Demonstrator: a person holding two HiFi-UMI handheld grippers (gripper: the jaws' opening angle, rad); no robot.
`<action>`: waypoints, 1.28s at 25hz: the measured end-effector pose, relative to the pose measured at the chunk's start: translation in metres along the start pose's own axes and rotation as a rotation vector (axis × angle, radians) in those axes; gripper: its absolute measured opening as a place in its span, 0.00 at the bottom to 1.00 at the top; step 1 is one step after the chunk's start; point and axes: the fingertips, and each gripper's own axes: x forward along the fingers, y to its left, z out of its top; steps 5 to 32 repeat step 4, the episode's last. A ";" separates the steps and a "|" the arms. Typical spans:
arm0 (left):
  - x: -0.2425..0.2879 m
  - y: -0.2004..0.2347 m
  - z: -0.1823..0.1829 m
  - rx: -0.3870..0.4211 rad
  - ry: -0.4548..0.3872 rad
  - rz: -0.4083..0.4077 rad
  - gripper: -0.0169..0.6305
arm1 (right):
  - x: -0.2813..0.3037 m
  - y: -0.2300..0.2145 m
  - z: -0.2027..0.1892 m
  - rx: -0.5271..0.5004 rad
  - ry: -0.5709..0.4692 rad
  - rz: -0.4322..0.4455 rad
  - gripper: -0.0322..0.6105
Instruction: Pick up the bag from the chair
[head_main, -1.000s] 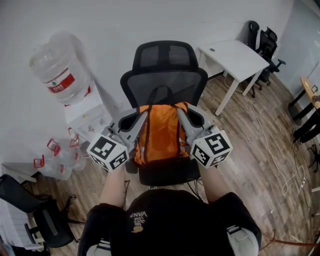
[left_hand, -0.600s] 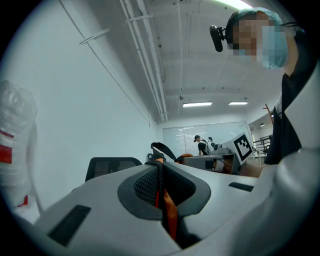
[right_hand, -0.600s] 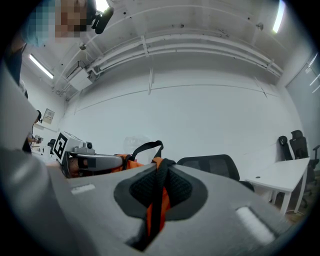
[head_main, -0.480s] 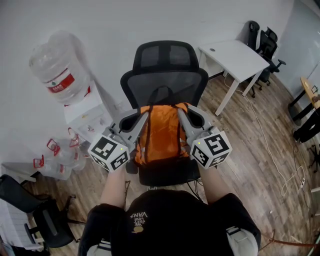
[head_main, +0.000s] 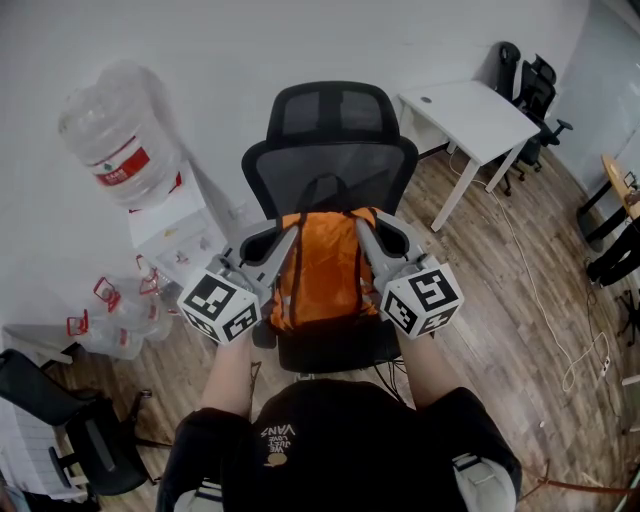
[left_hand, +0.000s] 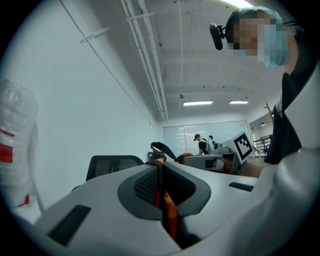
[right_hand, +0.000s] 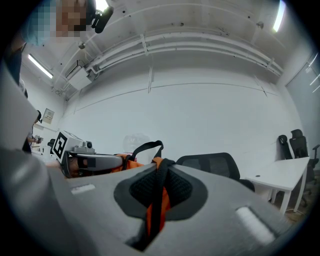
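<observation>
An orange backpack with black straps hangs upright in front of the mesh back of a black office chair, its bottom over the seat. My left gripper is at the bag's upper left corner, shut on a black and orange strap. At the upper right corner my right gripper is shut on the other strap. The bag's top carry loop stands up between them. Whether the bag rests on the seat is hidden.
A large water bottle stands on a white dispenser to the left, with empty bottles on the floor below. A white table is to the right, and a cable runs across the wooden floor. Another black chair sits at lower left.
</observation>
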 end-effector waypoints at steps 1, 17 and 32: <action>0.000 0.000 -0.001 0.001 0.002 0.000 0.06 | 0.000 0.000 0.000 0.000 0.001 -0.001 0.06; 0.000 0.001 -0.002 0.000 0.010 -0.001 0.06 | 0.001 0.000 -0.001 0.002 0.003 -0.003 0.06; 0.000 0.001 -0.002 0.000 0.010 -0.001 0.06 | 0.001 0.000 -0.001 0.002 0.003 -0.003 0.06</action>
